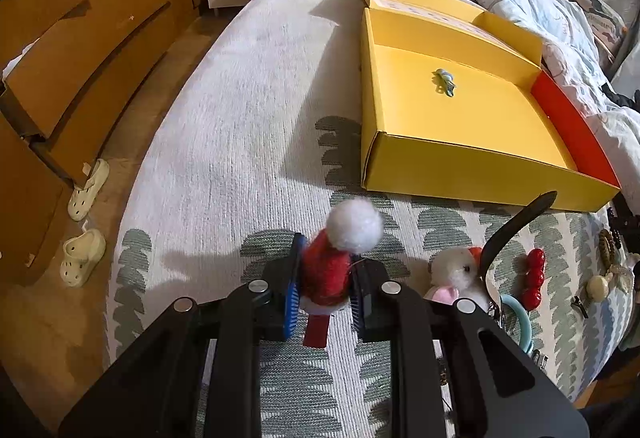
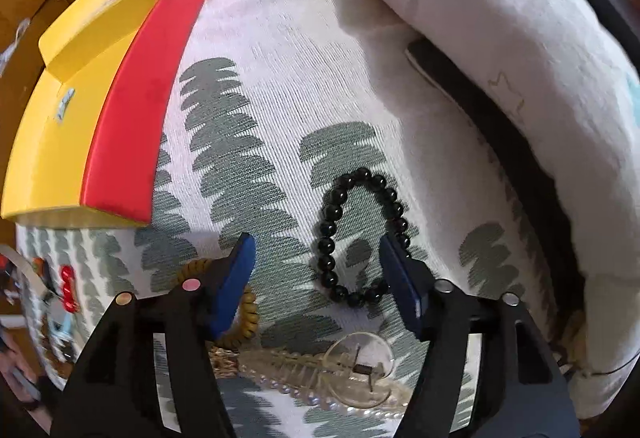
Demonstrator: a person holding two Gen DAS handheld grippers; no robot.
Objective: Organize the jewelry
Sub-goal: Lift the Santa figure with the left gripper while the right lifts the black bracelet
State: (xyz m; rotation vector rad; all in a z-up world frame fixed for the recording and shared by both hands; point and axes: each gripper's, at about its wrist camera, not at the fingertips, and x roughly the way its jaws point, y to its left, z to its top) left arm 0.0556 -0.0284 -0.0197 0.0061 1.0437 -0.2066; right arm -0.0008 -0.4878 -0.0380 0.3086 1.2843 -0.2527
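Note:
In the left wrist view my left gripper [image 1: 325, 286] is shut on a red Santa-hat hair clip [image 1: 324, 270] with a white pompom [image 1: 354, 224], held just above the patterned bedspread. Ahead on the right lies an open yellow box [image 1: 460, 126] with a red side wall; a small blue ornament [image 1: 444, 81] rests inside it. In the right wrist view my right gripper [image 2: 319, 250] stands open and points down at a black bead bracelet [image 2: 394, 198] lying flat on the bedspread. The bracelet's loop sits between the blue fingers, close against the right one, and the pads do not press on it.
Beside the left gripper lie a white plush clip [image 1: 456, 274], a black headband [image 1: 516, 226], a red bead clip [image 1: 535, 278] and a teal ring [image 1: 518, 318]. Under the right gripper are a brown spiral tie [image 2: 244, 318] and a clear claw clip [image 2: 352, 366]. A duvet [image 2: 480, 38] bulges at right.

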